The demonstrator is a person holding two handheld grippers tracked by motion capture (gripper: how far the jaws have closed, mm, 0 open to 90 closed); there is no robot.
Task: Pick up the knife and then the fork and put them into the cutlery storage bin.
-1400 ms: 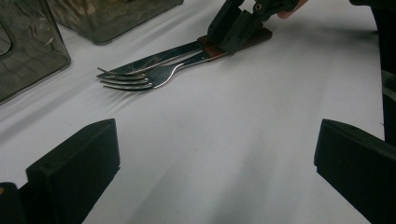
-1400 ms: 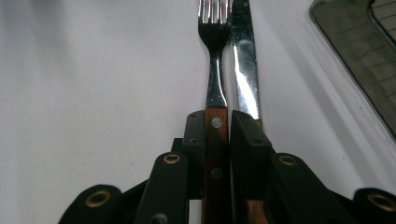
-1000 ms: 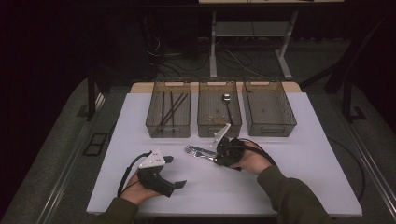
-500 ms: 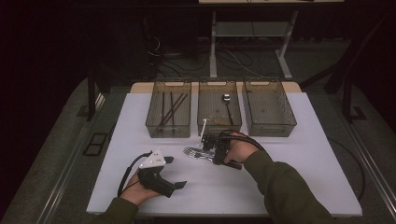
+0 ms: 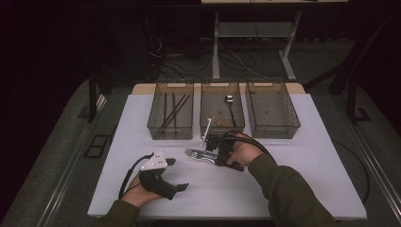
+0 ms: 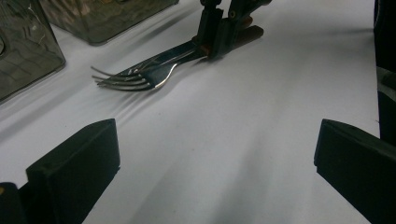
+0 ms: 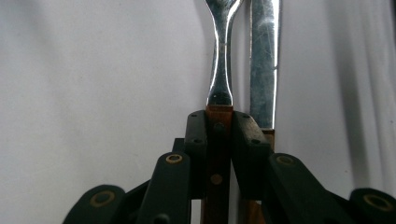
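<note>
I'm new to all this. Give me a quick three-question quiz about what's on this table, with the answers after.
1. True or false: the right gripper has its fingers closed on the wooden handle of a fork.
2. Multiple choice: what lies right beside that fork on the table? A) a knife B) a cup C) a plate
3. How many clear bins stand in a row at the far side of the table, and which one holds a spoon?

Key
1. True.
2. A, the knife.
3. Three; the middle bin. The left gripper rests open on the table, holding nothing.
</note>
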